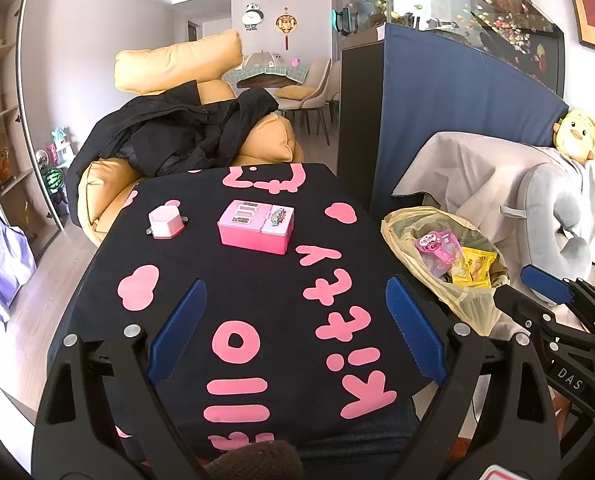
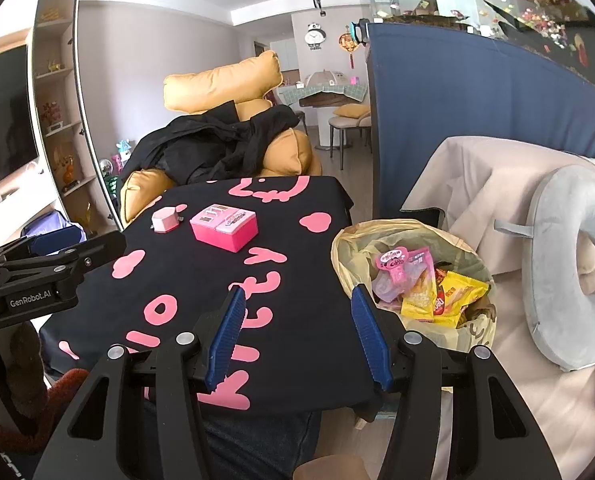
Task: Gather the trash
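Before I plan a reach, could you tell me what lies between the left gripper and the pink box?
Only bare black cloth lies between the left gripper and the pink box, per the left wrist view.

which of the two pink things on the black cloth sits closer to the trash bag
The larger, bright pink rectangular box with the printed lid. The small pale pink hexagonal container sits beyond it, farther from the yellow trash bag.

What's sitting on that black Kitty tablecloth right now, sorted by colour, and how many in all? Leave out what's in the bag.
Bright pink: 1, the rectangular pink box.
Pale pink: 1, the small hexagonal container.
Total: 2. Both stand apart from each other toward the far end of the black tablecloth.
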Tool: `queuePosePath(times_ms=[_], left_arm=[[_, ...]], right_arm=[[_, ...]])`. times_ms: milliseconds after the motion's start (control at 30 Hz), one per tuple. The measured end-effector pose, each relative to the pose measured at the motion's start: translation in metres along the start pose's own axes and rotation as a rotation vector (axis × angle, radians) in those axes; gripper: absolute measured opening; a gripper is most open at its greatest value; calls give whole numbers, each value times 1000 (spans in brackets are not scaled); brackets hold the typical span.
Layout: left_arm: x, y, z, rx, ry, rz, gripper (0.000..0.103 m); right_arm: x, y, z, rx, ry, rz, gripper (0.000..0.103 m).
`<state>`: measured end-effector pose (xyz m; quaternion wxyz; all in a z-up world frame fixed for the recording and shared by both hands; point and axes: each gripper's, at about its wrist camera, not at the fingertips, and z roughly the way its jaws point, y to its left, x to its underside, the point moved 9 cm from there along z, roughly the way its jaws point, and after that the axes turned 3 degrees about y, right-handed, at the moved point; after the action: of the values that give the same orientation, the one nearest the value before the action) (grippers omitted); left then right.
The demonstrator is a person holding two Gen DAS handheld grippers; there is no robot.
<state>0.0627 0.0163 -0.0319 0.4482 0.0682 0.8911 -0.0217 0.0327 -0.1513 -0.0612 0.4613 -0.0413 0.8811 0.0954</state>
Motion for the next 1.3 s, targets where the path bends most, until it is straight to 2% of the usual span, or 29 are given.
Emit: queuePosePath(times_ms=[1300], left_arm=[[0, -1, 1, 2, 2, 1, 87]], right_arm=[[0, -3, 1, 0, 3, 1, 52]])
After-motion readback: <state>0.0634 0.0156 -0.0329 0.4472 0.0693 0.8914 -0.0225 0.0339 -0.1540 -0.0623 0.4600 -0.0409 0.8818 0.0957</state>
